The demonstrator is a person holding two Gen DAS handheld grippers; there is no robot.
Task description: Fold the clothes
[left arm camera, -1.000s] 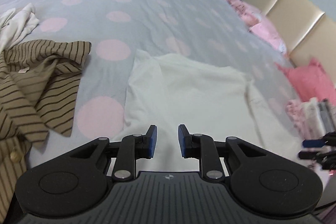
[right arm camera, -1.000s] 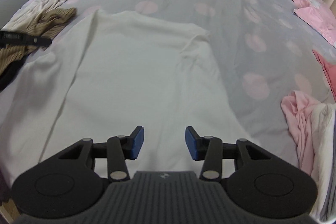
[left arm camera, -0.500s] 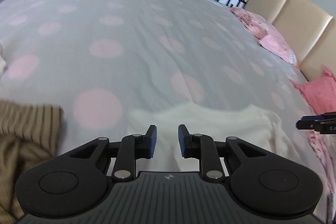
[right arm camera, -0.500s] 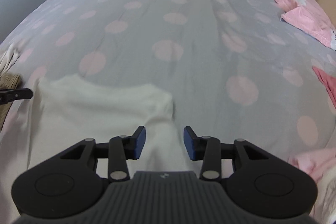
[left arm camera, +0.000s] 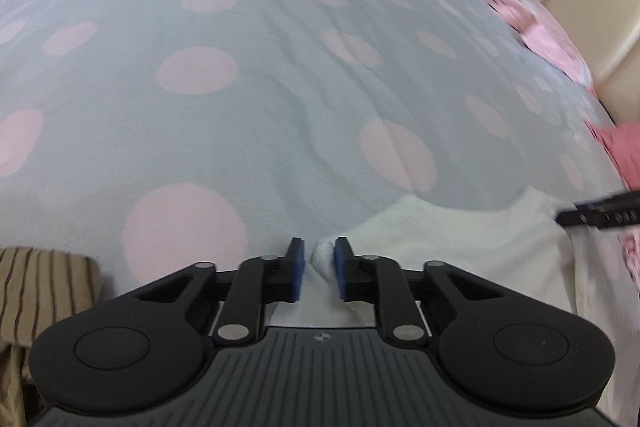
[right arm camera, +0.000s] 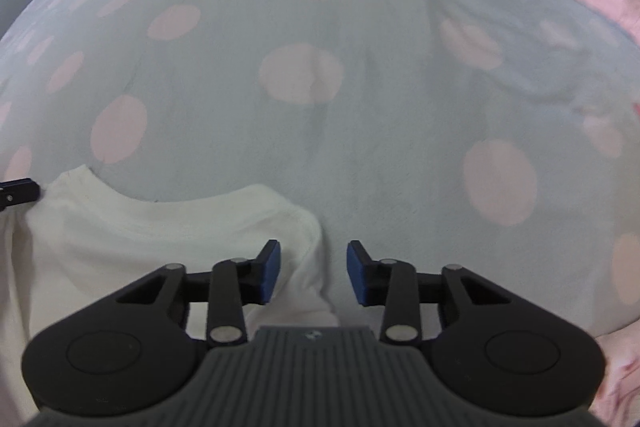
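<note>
The left gripper (left arm camera: 319, 269) is closing, a bunched corner of the cream shirt (left arm camera: 460, 255) between its blue pads, touching only the right one. The right gripper (right arm camera: 313, 273) is closing too, jaws spread astride the shirt's other corner. The shirt lies flat on the grey, pink-dotted bedspread (left arm camera: 280, 75). A brown striped garment (left arm camera: 36, 291) lies left; pink pillows (left arm camera: 540, 27) sit by the far headboard.

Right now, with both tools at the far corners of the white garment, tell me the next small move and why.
Probably finish closing both: the left tool is closing with a corner of the white garment between its pads, and the right tool is closing over the other corner, not yet pinched. Then lift.
</note>
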